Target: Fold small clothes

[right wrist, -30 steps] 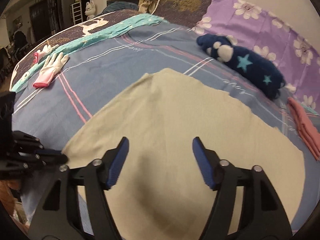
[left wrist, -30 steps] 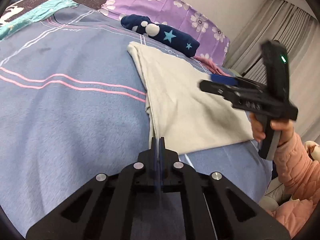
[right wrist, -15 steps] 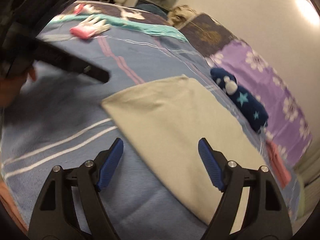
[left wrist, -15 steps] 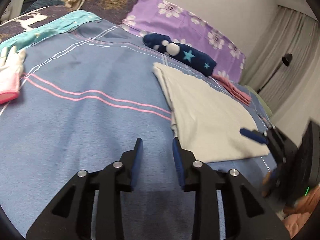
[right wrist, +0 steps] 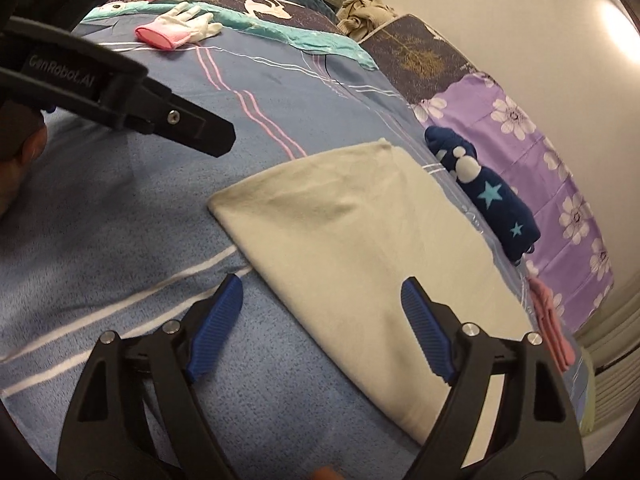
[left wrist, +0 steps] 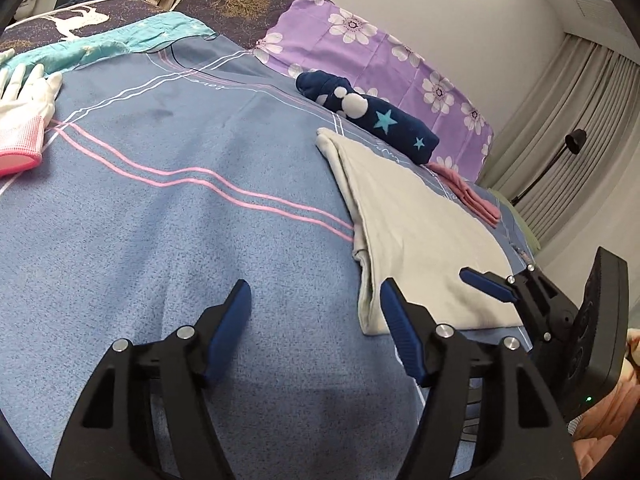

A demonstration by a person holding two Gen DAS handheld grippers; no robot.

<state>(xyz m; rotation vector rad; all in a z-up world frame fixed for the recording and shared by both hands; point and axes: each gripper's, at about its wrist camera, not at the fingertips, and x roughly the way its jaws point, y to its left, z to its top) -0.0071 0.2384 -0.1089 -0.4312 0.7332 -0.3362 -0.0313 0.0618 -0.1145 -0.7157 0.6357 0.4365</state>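
A cream folded garment (left wrist: 420, 232) lies flat on the blue bedspread (left wrist: 160, 220); it also shows in the right wrist view (right wrist: 360, 248). My left gripper (left wrist: 316, 300) is open and empty, just left of the garment's near corner. My right gripper (right wrist: 320, 300) is open and empty, above the garment's near long edge. The right gripper (left wrist: 520, 292) shows in the left wrist view at the garment's right end. The left gripper (right wrist: 200, 132) shows in the right wrist view, upper left of the garment.
A folded navy garment with stars (left wrist: 368, 116) lies beyond the cream one, with folded pink cloth (left wrist: 472, 196) to its right. A white and pink glove (left wrist: 24, 120) lies far left. Purple flowered pillow (left wrist: 380, 52) at the back. Curtains (left wrist: 580, 140) at right.
My left gripper has let go of the garment's edge, opened wide and pulled back to the left. My right gripper stayed open and drew back to the garment's near edge.
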